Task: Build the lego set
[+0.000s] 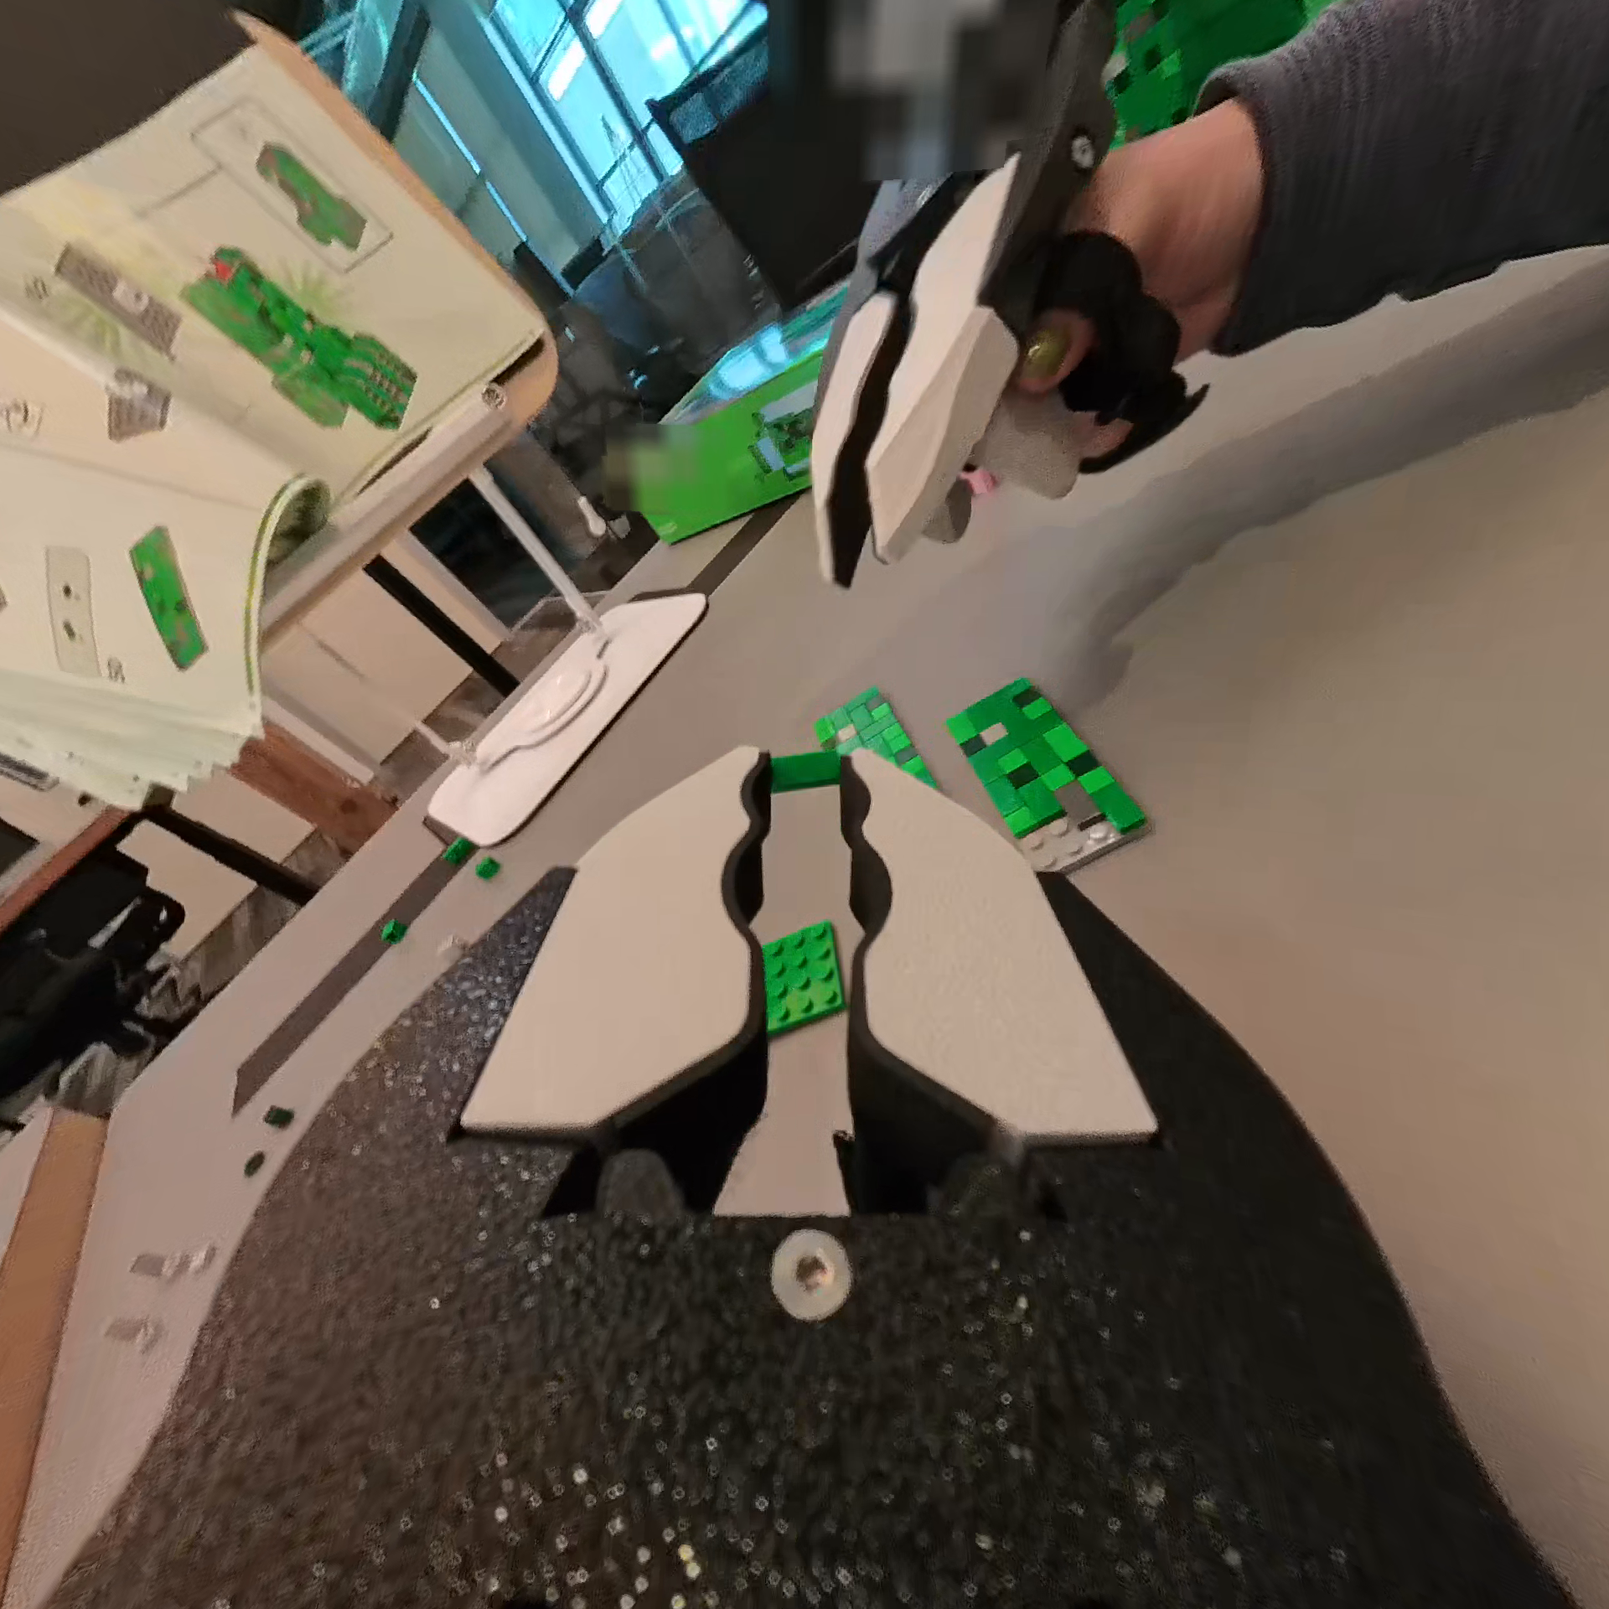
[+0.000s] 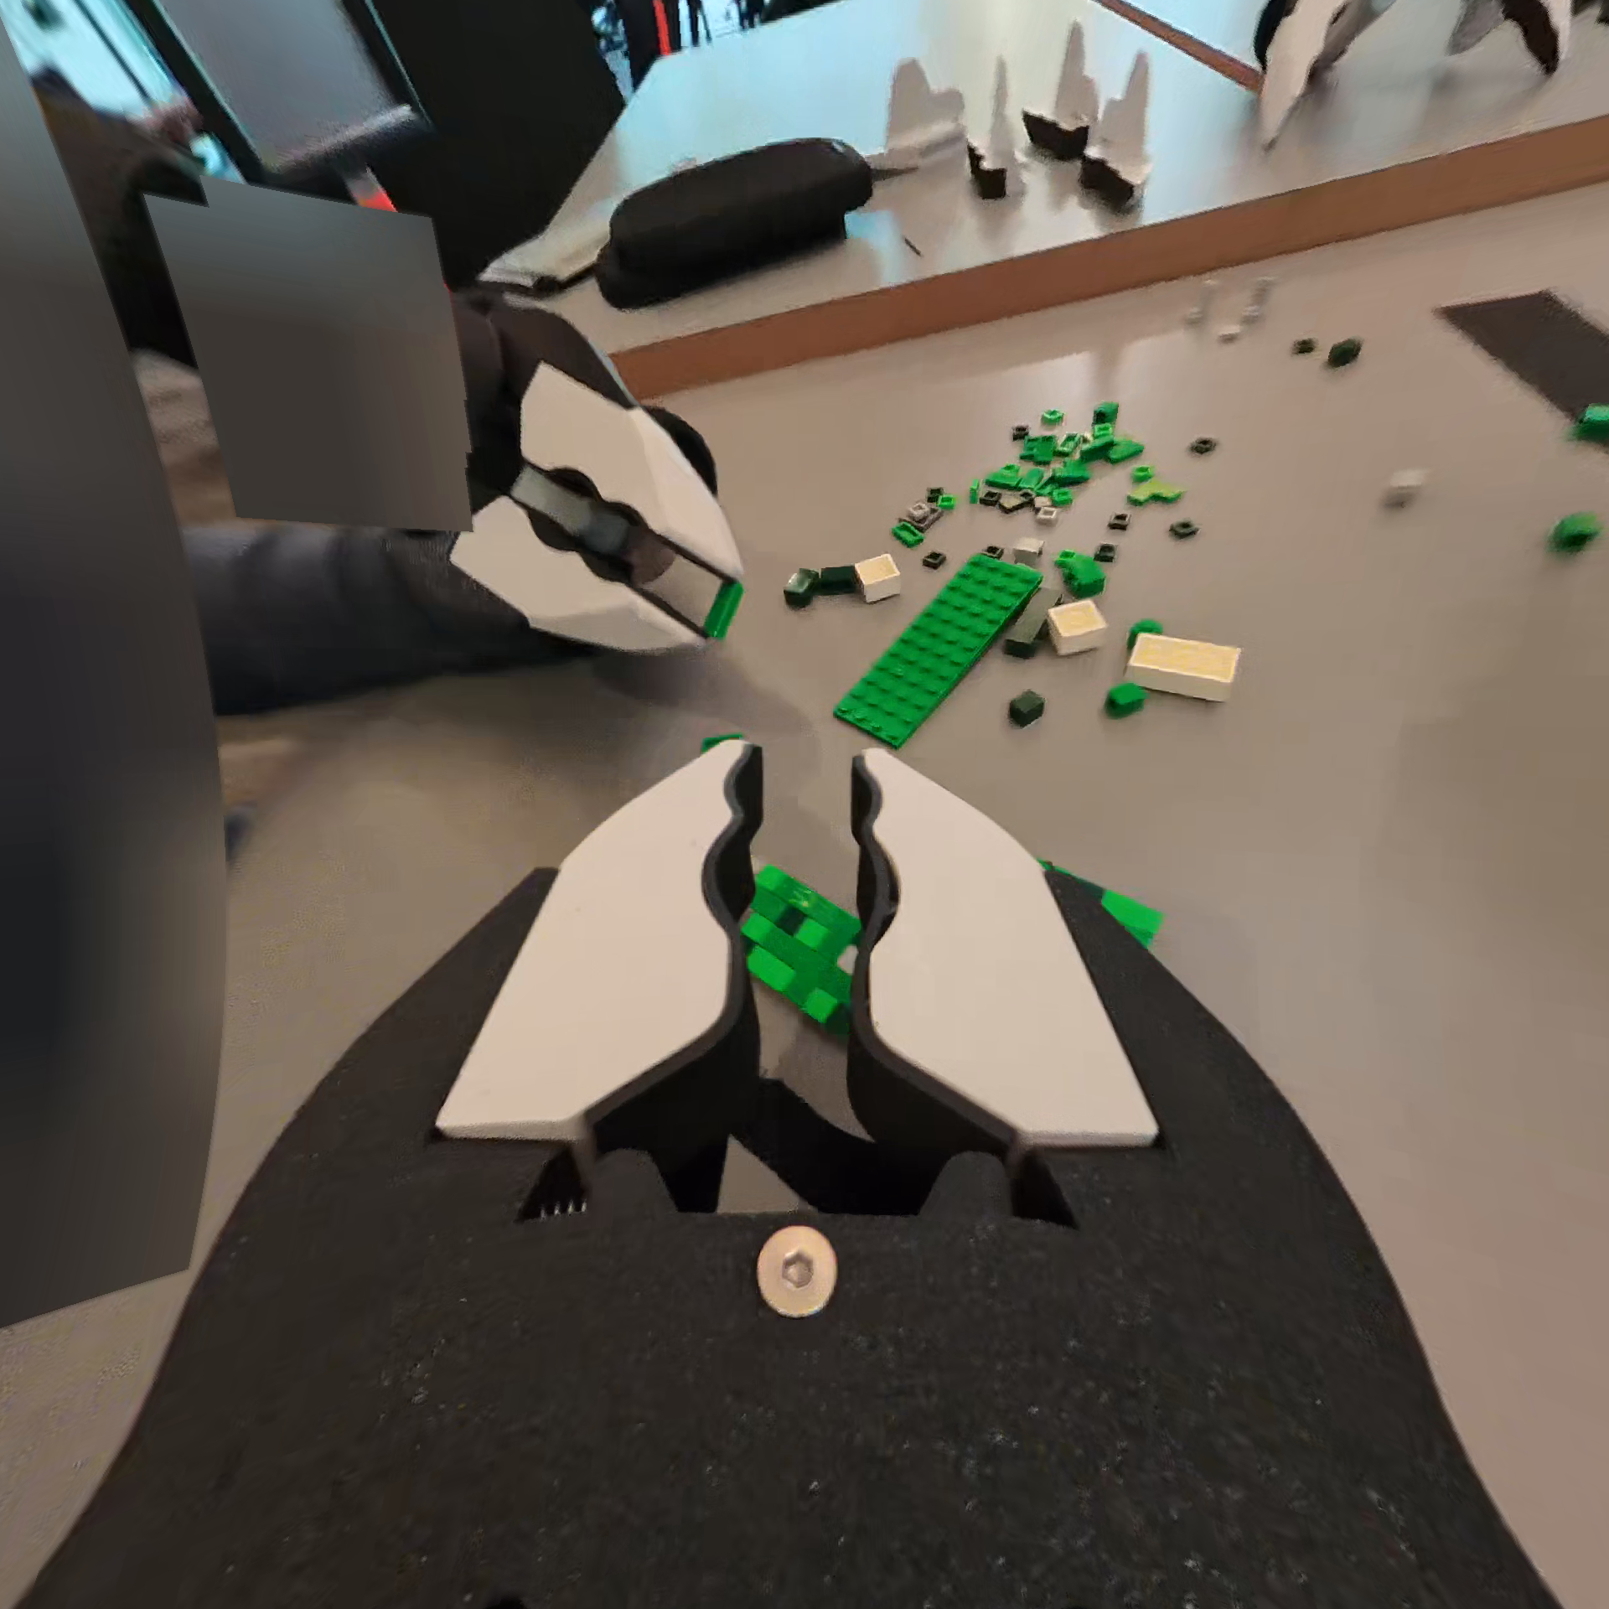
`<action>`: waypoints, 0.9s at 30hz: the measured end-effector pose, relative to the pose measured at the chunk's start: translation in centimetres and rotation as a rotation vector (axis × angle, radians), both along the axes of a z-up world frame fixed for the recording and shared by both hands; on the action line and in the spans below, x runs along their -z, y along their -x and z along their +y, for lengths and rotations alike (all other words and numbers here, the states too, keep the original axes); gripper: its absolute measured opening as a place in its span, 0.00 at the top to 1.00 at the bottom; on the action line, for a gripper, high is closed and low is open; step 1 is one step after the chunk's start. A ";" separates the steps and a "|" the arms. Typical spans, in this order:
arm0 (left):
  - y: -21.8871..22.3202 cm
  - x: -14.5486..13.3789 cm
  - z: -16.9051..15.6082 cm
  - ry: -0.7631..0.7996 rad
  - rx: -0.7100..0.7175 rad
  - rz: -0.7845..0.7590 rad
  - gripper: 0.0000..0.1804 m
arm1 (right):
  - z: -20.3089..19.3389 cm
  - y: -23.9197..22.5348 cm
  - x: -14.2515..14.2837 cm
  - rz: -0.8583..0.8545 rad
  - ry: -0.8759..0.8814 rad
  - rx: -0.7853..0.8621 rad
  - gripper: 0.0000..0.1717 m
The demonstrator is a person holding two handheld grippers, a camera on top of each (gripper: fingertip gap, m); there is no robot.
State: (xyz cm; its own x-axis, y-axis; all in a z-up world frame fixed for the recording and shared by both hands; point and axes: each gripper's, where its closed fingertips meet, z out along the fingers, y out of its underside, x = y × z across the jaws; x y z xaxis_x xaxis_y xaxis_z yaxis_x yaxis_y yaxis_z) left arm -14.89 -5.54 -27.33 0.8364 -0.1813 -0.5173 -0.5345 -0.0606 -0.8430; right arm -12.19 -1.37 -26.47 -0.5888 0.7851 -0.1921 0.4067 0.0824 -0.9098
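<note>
1. Left tool (image 1: pixel 805 770) is clamped on a small green flat piece (image 1: pixel 803 772), pinched only at the very fingertips, lifted above the counter (image 1: pixel 1306 696). Judged risk: so shallow a bite could let the smooth plastic twist or slip free.
2. Right tool (image 2: pixel 805 766) stands apart, nothing between its fingers; it hovers over a tiled green panel (image 2: pixel 801 945).
3. A second tiled panel (image 1: pixel 1045 766) lies flat just beside the first; a knock could shove either one.
4. Long studded green plate (image 2: pixel 940 649) and loose green, white and dark bricks (image 2: pixel 1058 470) lie scattered, easily swept off.
5. Materials: glossy hard plastic, matte grey counter, smooth pale fingers with wavy black pads.
6. Square studded green plate (image 1: pixel 803 975) lies under the left tool.
</note>
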 end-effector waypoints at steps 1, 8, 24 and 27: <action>0.3 0.1 0.0 0.004 -0.009 -0.011 0.92 | 0.1 0.0 -0.1 0.031 -0.027 -0.022 0.90; 1.1 1.3 -0.1 0.071 -0.006 -0.028 0.92 | 0.7 1.1 3.1 0.098 -0.351 -0.159 0.85; -0.2 3.3 0.2 0.240 0.137 -0.189 0.92 | 4.6 2.3 9.0 -0.237 -0.749 -0.665 0.66; -0.5 3.2 0.3 0.241 0.151 -0.198 0.92 | 4.1 2.0 9.1 -0.271 -0.764 -0.707 0.68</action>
State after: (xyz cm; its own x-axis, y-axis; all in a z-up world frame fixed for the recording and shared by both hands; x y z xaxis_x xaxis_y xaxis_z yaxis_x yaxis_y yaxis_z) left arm -14.44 -5.27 -30.56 0.8705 -0.4083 -0.2750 -0.3803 -0.2031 -0.9023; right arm -14.23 2.75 -35.59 -0.9681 0.2504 0.0131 0.2239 0.8867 -0.4046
